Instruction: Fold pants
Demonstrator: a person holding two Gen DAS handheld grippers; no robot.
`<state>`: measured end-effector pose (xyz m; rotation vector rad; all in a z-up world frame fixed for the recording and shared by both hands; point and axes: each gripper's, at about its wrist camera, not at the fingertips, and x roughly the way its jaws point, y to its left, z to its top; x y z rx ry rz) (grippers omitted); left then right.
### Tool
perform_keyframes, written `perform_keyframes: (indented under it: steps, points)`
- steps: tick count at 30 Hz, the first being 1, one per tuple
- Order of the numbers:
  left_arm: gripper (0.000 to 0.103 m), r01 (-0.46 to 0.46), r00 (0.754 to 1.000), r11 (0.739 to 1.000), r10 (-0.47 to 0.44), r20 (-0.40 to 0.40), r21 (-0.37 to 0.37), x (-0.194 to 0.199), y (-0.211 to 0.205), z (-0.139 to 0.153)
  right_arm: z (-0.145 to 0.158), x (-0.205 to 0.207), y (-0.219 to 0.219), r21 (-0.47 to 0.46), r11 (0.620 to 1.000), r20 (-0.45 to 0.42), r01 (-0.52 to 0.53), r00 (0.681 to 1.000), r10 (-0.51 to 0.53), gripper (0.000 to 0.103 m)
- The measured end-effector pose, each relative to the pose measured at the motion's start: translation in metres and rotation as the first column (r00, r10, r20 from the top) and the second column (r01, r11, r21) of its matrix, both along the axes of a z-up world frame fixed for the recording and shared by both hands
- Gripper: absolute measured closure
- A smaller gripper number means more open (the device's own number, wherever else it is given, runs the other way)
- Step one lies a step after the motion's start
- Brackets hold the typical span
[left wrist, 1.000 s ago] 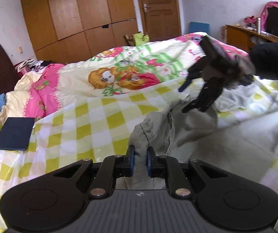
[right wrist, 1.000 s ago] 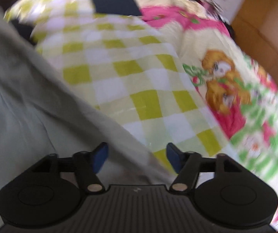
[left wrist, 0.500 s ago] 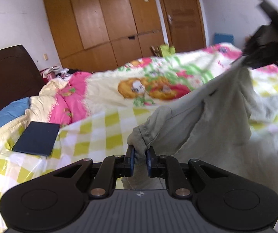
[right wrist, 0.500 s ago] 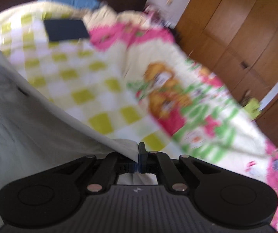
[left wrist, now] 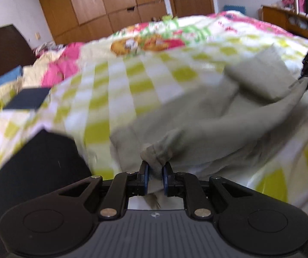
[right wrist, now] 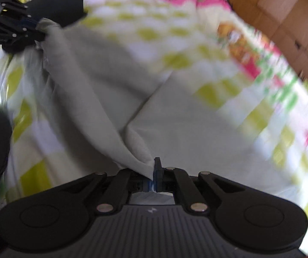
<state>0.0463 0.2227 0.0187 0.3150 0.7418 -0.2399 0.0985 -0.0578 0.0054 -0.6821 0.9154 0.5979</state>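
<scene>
Left gripper (left wrist: 155, 177): clamped on a bunched pants (left wrist: 207, 129) edge.
Right gripper (right wrist: 154, 177): pinching another edge.
Pants: on checked sheet (left wrist: 132, 81).

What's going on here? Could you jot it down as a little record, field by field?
Setting: bedroom, bed with a checked yellow-and-white cover
Garment: grey pants, spread loosely on the bed, creased
Left tongs: shut on a bunched edge of the pants
Right tongs: shut on another edge of the pants
Fabric between: runs from one pair of tongs to the other
Nearby: dark flat pad on the bed; wooden wardrobe behind
Image quality: blurred
</scene>
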Motion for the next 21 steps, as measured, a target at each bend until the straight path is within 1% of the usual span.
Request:
perform_keyframes:
  steps: [2, 3, 5, 7, 9, 10, 11, 12, 13, 14, 15, 16, 18, 19, 21]
  points:
    - [0.074, -0.01, 1.0, 1.0, 0.01, -0.003, 0.003, -0.005, 0.001, -0.008, -0.014, -0.001, 0.001, -0.011, 1.0, -0.01, 0.019, 1.0, -0.019, 0.1]
    - [0.074, -0.009, 1.0, 1.0, 0.009, -0.004, 0.008, -0.007, 0.001, -0.009, -0.016, -0.002, 0.003, -0.019, 1.0, -0.002, 0.018, 1.0, -0.018, 0.099]
    - [0.07, 0.0, 1.0, 1.0, 0.0, -0.003, 0.023, -0.015, 0.001, -0.008, -0.016, -0.005, 0.003, -0.03, 1.0, 0.013, 0.001, 1.0, -0.001, 0.095]
    - [0.069, 0.002, 1.0, 0.998, -0.002, 0.0, 0.063, -0.026, 0.002, -0.007, -0.016, -0.008, 0.005, -0.047, 0.999, 0.03, -0.014, 0.999, 0.015, 0.092]
    - [0.069, -0.001, 1.0, 0.995, 0.002, -0.008, 0.096, -0.031, 0.005, -0.012, -0.018, -0.007, 0.004, -0.05, 0.999, 0.035, -0.003, 0.999, 0.005, 0.09]
    - [0.069, -0.004, 1.0, 0.995, 0.006, -0.019, 0.097, -0.033, 0.006, -0.014, -0.018, -0.009, 0.003, -0.046, 0.999, 0.036, 0.01, 0.999, -0.009, 0.088]
    - [0.069, -0.01, 1.0, 0.996, 0.013, -0.028, 0.094, -0.034, 0.007, -0.015, -0.018, -0.011, 0.003, -0.047, 0.999, 0.036, 0.022, 0.999, -0.02, 0.086]
    - [0.069, -0.019, 0.999, 0.996, 0.023, -0.036, 0.092, -0.036, 0.008, -0.016, -0.018, -0.018, 0.004, -0.055, 0.998, 0.036, 0.025, 0.999, -0.023, 0.08]
    - [0.069, -0.033, 0.998, 0.996, 0.037, -0.041, 0.087, -0.038, 0.009, -0.017, -0.018, -0.02, 0.003, -0.07, 0.997, 0.037, 0.019, 0.999, -0.017, 0.071]
    - [0.069, -0.047, 0.998, 0.996, 0.05, -0.045, 0.077, -0.04, 0.01, -0.017, -0.017, -0.024, 0.003, -0.087, 0.996, 0.047, 0.008, 0.999, -0.004, 0.067]
    - [0.069, -0.059, 0.997, 0.996, 0.062, -0.049, 0.064, -0.042, 0.012, -0.017, -0.014, -0.03, 0.001, -0.098, 0.995, 0.058, -0.003, 0.998, 0.008, 0.06]
    - [0.069, -0.069, 0.996, 0.996, 0.072, -0.052, 0.054, -0.044, 0.014, -0.016, -0.012, -0.035, -0.002, -0.105, 0.994, 0.059, -0.009, 0.998, 0.015, 0.058]
    - [0.069, -0.089, 0.994, 0.996, 0.091, -0.061, 0.025, -0.05, 0.02, -0.012, -0.005, -0.041, -0.011, -0.104, 0.995, 0.046, 0.0, 0.999, 0.005, 0.058]
    - [0.069, -0.102, 0.993, 0.995, 0.102, -0.067, 0.001, -0.054, 0.023, -0.009, 0.0, -0.041, -0.016, -0.094, 0.995, 0.038, 0.016, 0.999, -0.012, 0.058]
    - [0.069, -0.126, 0.989, 0.99, 0.121, -0.083, -0.057, -0.059, 0.03, -0.001, 0.013, -0.041, -0.026, -0.041, 0.997, 0.02, 0.066, 0.998, -0.065, 0.058]
